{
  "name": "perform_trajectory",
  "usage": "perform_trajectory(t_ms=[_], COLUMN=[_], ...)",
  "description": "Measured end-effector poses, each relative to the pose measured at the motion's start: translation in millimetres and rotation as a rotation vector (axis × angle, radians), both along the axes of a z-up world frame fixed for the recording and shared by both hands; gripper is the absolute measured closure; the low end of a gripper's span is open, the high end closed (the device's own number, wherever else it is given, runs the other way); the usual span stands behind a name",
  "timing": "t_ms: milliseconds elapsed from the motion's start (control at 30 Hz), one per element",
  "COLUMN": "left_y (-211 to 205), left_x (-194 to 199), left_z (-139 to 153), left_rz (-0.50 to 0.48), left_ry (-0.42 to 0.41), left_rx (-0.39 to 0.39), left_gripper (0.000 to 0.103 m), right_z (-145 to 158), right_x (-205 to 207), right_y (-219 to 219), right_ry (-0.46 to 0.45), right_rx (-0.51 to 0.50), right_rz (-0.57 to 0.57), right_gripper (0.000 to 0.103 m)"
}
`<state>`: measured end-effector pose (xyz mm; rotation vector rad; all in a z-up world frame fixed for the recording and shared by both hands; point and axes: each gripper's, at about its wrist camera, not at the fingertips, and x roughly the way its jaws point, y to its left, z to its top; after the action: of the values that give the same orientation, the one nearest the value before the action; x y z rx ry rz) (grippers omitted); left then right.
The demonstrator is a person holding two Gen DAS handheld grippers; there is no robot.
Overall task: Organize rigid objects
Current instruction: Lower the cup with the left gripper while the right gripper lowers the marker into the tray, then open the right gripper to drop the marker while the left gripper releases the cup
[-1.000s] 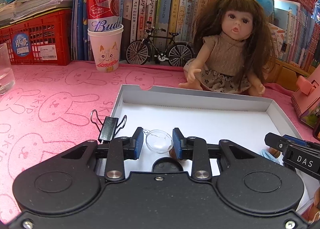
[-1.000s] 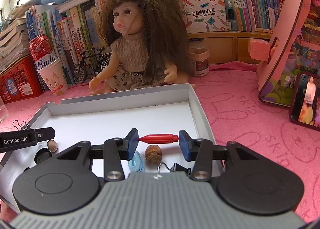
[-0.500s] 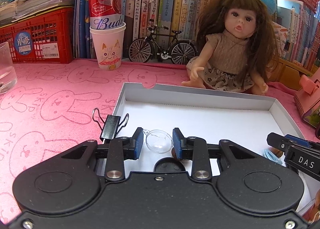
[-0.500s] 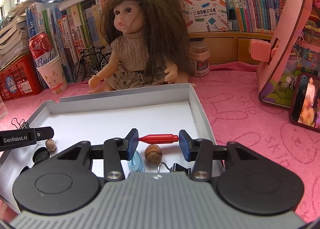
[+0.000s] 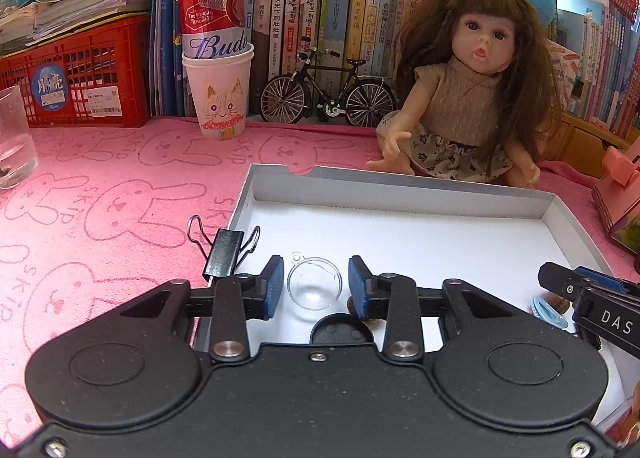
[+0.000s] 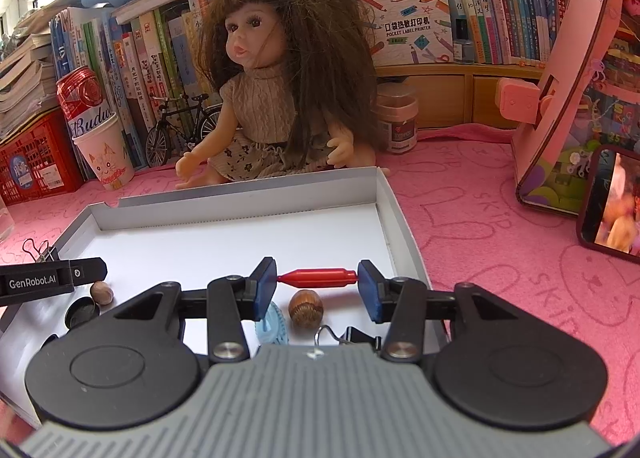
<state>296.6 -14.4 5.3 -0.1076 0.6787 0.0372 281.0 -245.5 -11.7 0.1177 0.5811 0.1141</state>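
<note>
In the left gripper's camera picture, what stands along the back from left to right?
Red crate → paper cup holding a red can → toy bicycle → doll.

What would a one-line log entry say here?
left gripper: opening, clear cup between jaws | right gripper: opening, red piece between jaws | tray

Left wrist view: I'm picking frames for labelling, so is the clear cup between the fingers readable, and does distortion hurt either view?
Left wrist view: clear cup sharp but faint against the white tray. Both views: fisheye bends the edges; centres stay crisp, daylight even.
</note>
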Motion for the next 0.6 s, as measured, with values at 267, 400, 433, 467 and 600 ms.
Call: perform_trajectory(t_ms=[267, 400, 433, 467, 600], left_y=[-0.4, -0.5, -0.6, -0.9, -3.8], left_x=[-0.6, -1.3, -1.7, -2.0, -3.5], left_z=[0.9, 1.5, 2.0, 2.7, 5.0], left_rz=[0.001, -0.003, -0.009, -0.018, -0.024], left_ry=[-0.004, -0.007, -0.009, -0.011, -0.021], left_rx=[0.007, 0.008, 0.008, 0.008, 0.023], left_gripper=[0.061, 0.056, 0.053, 0.051, 0.044], right_z=[0.4, 0.9, 1.0, 1.3, 2.8], right_x=[-0.1, -0.7, -0.9, -1.3, -1.3], right_y=[-0.3, -0.8, -1.3, -2.0, -4.3], right_ry=[-0.004, -0.006, -0.007, -0.009, -0.006], right_rx=[0.007, 0.014, 0.018, 0.025, 0.049], right_rz=[-0.004, -0.004, -0.003, -0.003, 0.014], right_gripper=[0.041, 0.037, 0.036, 0.033, 0.022])
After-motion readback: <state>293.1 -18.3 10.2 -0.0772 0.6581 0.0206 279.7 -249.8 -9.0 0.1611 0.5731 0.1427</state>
